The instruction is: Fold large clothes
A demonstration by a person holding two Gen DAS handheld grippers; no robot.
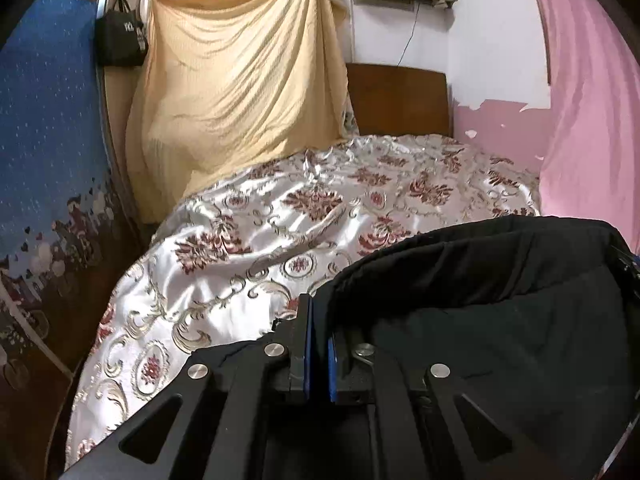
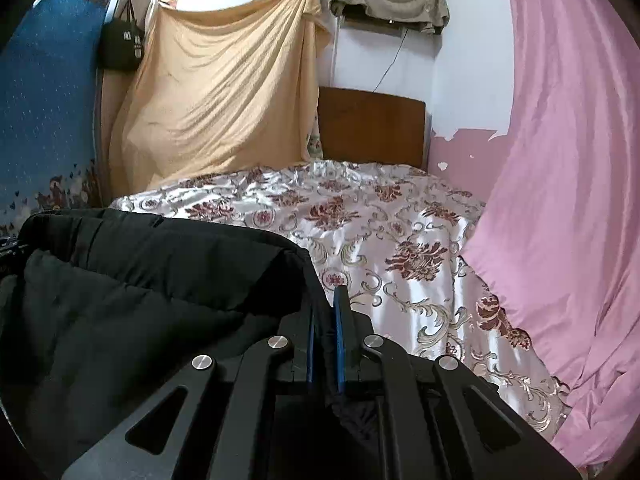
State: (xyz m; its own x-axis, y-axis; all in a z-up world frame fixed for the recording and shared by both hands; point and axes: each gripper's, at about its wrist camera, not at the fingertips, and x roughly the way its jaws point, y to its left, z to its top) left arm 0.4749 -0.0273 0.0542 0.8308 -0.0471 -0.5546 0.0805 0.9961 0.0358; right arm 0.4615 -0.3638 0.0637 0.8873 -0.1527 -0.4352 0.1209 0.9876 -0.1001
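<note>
Black padded jacket (image 1: 500, 320) is held up over the flowery bedspread (image 1: 280, 216), stretched between the 2 grippers. Left gripper (image 1: 319, 334) is pinched narrow on one edge, right gripper (image 2: 325, 320) clamped on the other, fabric bunched between its blue pads (image 2: 340, 344).

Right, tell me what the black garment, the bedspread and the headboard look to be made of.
Black garment: matte, padded fabric, probably a synthetic quilted jacket, since it puffs in soft panels without shine.
Bedspread: glossy satin-like cloth with a woven or embroidered floral pattern; bright highlights run along its creases.
Headboard: flat brown panel, seemingly wood or wood veneer; too blurred to tell which.
</note>
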